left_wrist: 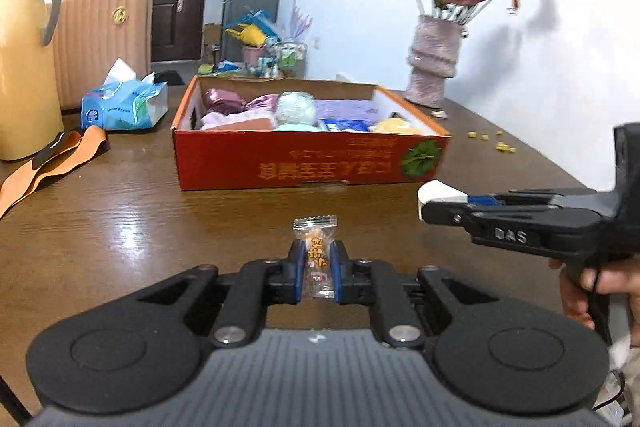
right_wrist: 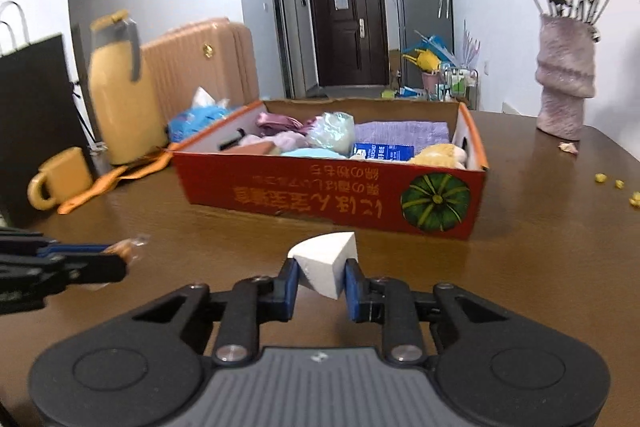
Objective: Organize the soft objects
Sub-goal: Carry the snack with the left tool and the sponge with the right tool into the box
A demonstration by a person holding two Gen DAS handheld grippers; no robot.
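clear plastic-wrapped orange candy [left_wrist: 316, 259] sits pinched in my left gripper [left_wrist: 316, 273], jaws nearly closed on it above the brown wooden table [left_wrist: 140, 219]. my right gripper [right_wrist: 322, 277] has closed onto a white foam wedge [right_wrist: 325, 263], pads pressing its sides. at twelve o'clock stands the red cardboard box [right_wrist: 320, 195] of soft things.

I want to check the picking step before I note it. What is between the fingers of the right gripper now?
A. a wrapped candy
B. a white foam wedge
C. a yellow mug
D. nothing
B: in the right wrist view the right gripper is shut on the white foam wedge; the wrapped candy sits in the left gripper instead.
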